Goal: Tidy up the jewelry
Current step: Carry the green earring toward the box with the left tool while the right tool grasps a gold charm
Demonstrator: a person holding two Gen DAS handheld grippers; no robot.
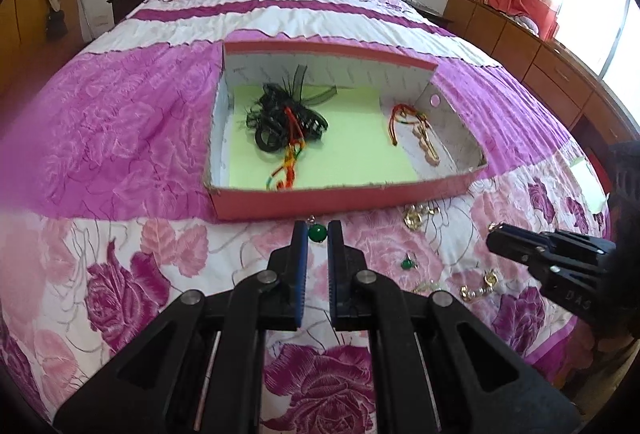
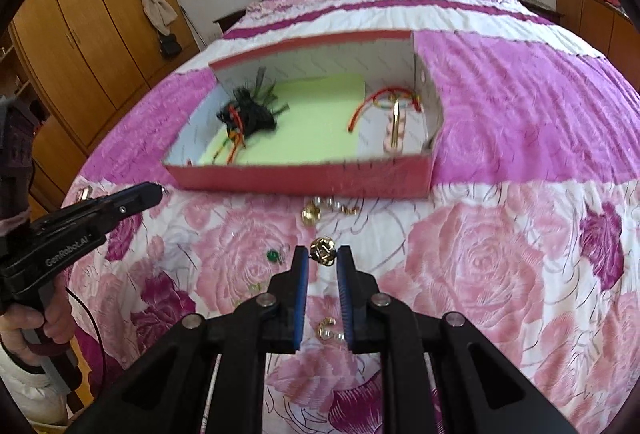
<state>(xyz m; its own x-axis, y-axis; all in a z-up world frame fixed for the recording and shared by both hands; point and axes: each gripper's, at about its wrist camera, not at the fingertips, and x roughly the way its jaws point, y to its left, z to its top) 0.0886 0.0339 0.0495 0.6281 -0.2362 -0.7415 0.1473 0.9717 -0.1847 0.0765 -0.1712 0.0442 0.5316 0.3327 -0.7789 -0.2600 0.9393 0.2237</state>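
The left hand-held gripper (image 1: 318, 234) is clamped on a green bead earring (image 1: 317, 232), held above the bed (image 1: 120, 138) just short of the near wall of the red box (image 1: 320, 200). The bead sits between the 2 tips, with a small silver link pointing up and away toward the box.

The right hand-held gripper (image 2: 323, 253) pinches a gold openwork earring (image 2: 322, 251) at its tips, also raised over the bedspread in front of the box; its jaws have just been closing, with the earring between them.

The box lies with its long axis across the bed, open top up. Inside, on a pale green sheet (image 1: 352, 154), are 2 clusters: a black tangle of hair ties with coloured cords (image 1: 286, 118) at the left and a red-cord piece with a pink and gold pendant (image 1: 420, 138) at the right, its long axis running toward the near wall.

Loose on the bedspread I count 1 more green earring (image 1: 408, 265), 1 gold cluster near the box (image 1: 418, 216), and 1 gold-and-pearl piece (image 1: 478, 286) nearer the camera; finer counts are too small to tell.
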